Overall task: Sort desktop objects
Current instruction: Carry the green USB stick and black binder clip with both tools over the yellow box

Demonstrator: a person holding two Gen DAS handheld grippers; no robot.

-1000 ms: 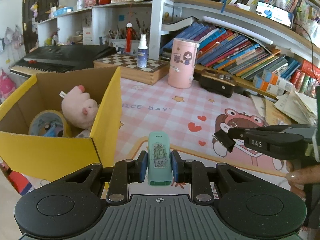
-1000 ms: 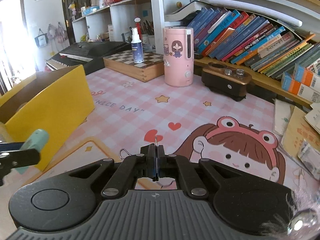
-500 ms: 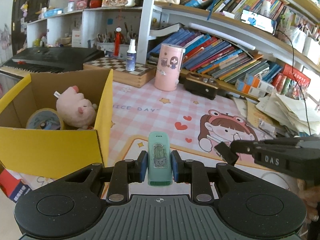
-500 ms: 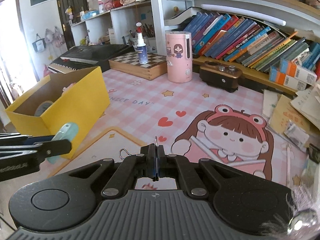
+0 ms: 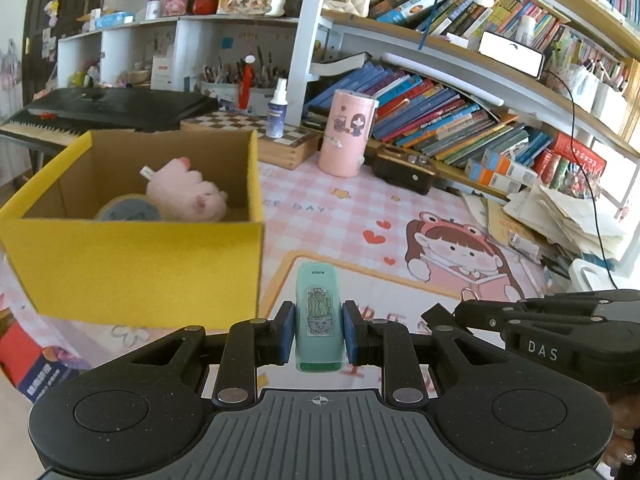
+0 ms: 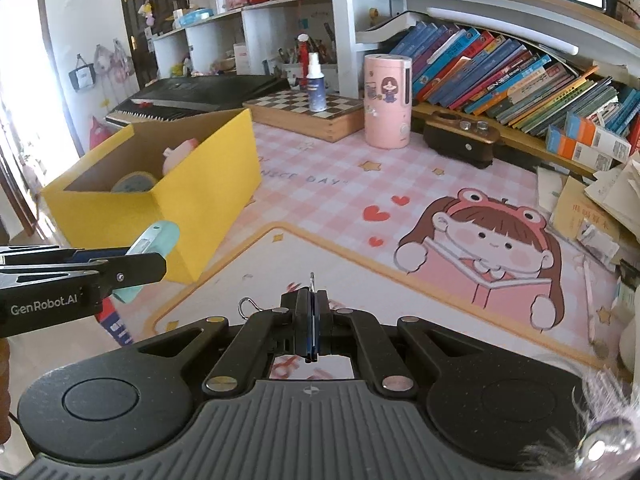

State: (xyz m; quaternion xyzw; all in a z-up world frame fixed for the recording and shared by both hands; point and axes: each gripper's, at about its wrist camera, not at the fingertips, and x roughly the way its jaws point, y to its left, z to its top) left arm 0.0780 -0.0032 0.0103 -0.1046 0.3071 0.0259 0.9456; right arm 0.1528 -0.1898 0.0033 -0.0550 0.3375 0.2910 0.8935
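Note:
My left gripper (image 5: 318, 330) is shut on a mint-green eraser-like case with a cactus sticker (image 5: 319, 312), held in the air in front of the yellow cardboard box (image 5: 132, 268). The box holds a pink plush toy (image 5: 188, 196) and a tape roll (image 5: 128, 213). My right gripper (image 6: 312, 322) is shut on a thin metal keyring clasp (image 6: 312, 282), with a fluffy pompom (image 6: 600, 446) hanging at the lower right. The left gripper with the green case (image 6: 154, 246) shows in the right wrist view, and the right gripper (image 5: 440, 314) shows in the left wrist view.
A pink cartoon desk mat (image 6: 400, 240) covers the table. At the back stand a pink cylinder (image 5: 347, 134), a spray bottle (image 5: 277, 109) on a chessboard box (image 5: 256, 136), a brown device (image 5: 404, 166) and rows of books. Paper piles (image 5: 568, 216) lie at right. A keyboard (image 5: 96, 108) is behind the box.
Both grippers have pulled back and risen, so the box and mat look farther away. The left gripper has swung left to face the box. Both grips are unchanged.

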